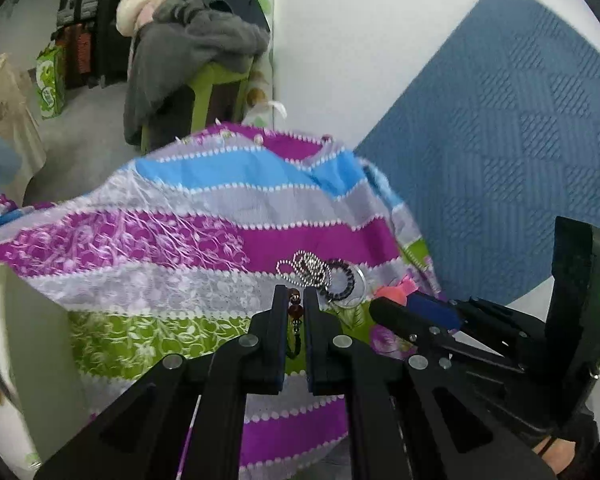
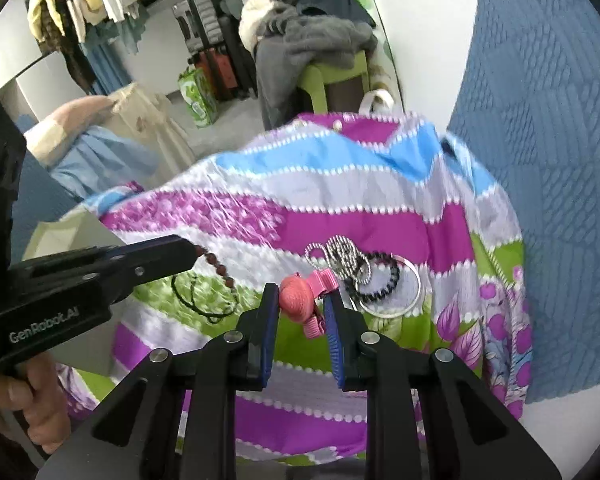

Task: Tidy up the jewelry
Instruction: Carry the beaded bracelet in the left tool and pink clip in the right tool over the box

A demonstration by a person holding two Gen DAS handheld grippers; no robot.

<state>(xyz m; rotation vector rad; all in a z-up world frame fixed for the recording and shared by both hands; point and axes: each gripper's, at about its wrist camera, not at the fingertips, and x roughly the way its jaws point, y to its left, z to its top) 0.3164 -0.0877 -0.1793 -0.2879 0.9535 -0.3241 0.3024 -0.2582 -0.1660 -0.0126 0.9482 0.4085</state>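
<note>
**Q:** Closest to your lens — what sits in each set of tongs?

**A:** Your left gripper [image 1: 291, 300] is pressed together on a brown beaded bracelet [image 1: 294, 309], whose beads and dark cord [image 2: 204, 296] trail down from the jaws toward the striped cloth [image 1: 180, 248]. Your right gripper [image 2: 302, 300] pinches a pink hair clip [image 2: 298, 298] with a coral rosette; its jaws stand only as far apart as the clip is thick.

**Q:** Where is the remaining jewelry?

**A:** On the cloth just beyond the fingers: a silver ball chain [image 2: 342, 258], a dark coiled band [image 2: 380, 280] and a thin hoop [image 2: 404, 292], heaped in contact.

**Q:** How should you carry well?

**A:** Judging by the dangling cord, lift until it hangs free of the cloth before travelling. Keep both grips firm and both wrists level — the clip is held by its edge and could pivot. A white box wall [image 1: 32, 340] stands at your left; it may be the destination, though its compartments are not visible.
</note>
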